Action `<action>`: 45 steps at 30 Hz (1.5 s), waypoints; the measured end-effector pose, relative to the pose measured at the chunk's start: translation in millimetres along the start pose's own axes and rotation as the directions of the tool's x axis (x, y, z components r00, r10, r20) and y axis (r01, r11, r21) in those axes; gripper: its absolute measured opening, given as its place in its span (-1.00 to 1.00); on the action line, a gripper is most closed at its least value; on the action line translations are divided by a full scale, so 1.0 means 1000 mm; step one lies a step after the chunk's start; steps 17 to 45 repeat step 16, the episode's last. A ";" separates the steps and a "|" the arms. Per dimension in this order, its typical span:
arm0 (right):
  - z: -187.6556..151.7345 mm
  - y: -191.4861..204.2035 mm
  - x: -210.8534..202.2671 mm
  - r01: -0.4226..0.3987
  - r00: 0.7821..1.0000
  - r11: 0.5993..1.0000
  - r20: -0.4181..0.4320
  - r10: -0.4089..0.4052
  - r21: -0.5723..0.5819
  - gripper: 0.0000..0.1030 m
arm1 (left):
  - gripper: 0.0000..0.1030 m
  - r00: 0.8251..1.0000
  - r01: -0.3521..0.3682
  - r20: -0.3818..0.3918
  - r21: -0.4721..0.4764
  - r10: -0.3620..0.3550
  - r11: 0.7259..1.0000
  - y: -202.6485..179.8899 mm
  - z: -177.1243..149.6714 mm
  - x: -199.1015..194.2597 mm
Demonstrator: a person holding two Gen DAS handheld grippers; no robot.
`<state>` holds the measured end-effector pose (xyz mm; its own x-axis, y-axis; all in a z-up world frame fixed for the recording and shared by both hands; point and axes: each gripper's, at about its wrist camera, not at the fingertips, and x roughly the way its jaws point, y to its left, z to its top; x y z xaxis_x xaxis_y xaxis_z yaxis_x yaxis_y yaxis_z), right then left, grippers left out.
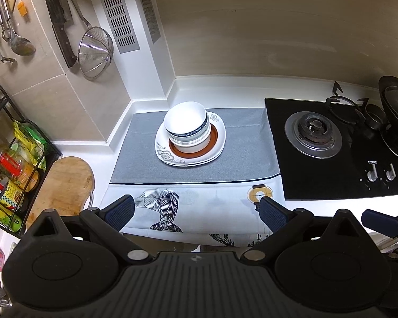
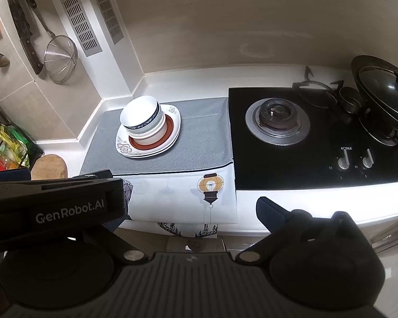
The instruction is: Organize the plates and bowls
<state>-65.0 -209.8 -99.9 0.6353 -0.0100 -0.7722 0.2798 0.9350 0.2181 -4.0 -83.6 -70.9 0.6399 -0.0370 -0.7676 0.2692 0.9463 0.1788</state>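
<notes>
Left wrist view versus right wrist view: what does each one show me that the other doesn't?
Only the left wrist view shows the spice rack contents clearly and the whole cutting board. Only the right wrist view shows the wok lid with its knob, plus the left gripper's body crossing its lower left. Both show the stacked bowls on the plates, the grey mat and the stove burner.

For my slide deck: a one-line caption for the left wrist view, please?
Open left gripper faces stacked bowls on floral plates atop a grey mat beside the stove.
</notes>
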 end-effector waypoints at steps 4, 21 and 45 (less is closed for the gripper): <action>0.003 0.002 0.002 0.006 1.000 1.000 -0.004 -0.006 -0.003 0.99 | 0.94 1.000 0.005 -0.003 -0.001 -0.005 1.000 0.002 0.003 0.003; 0.007 0.029 0.022 0.025 1.000 0.998 -0.011 -0.025 -0.050 0.99 | 0.96 1.000 0.010 -0.028 -0.020 -0.011 1.000 0.030 0.003 0.029; 0.007 0.029 0.022 0.025 1.000 0.998 -0.011 -0.025 -0.050 0.99 | 0.96 1.000 0.010 -0.028 -0.020 -0.011 1.000 0.030 0.003 0.029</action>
